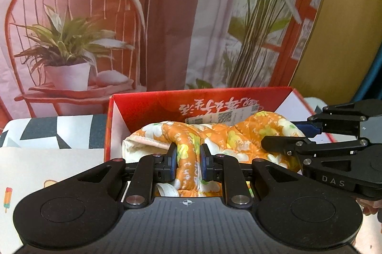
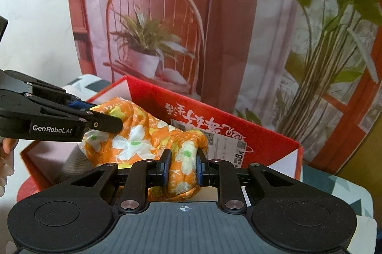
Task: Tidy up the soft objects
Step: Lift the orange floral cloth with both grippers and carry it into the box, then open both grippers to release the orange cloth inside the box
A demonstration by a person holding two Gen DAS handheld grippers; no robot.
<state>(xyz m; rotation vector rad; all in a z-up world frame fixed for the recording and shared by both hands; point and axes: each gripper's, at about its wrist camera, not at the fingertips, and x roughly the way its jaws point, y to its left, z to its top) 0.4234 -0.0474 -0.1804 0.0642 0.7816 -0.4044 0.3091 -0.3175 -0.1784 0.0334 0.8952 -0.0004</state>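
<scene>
An orange quilted cloth with white and yellow flowers (image 1: 229, 137) is bunched over an open red cardboard box (image 1: 148, 103). My left gripper (image 1: 188, 164) is shut on a fold of the cloth at its near left end. My right gripper (image 2: 183, 168) is shut on another fold of the same cloth (image 2: 133, 139) at its right end. The right gripper also shows in the left wrist view (image 1: 296, 134), and the left gripper in the right wrist view (image 2: 95, 115). The box's red back wall (image 2: 262, 134) with white characters stands behind the cloth.
A printed backdrop with a red chair and potted plants (image 1: 71, 44) hangs close behind the box. A black-and-white patterned mat (image 1: 52, 132) and a pale card with an ice-lolly print (image 1: 28, 177) lie left of the box. A yellow wall (image 1: 346, 15) is at the right.
</scene>
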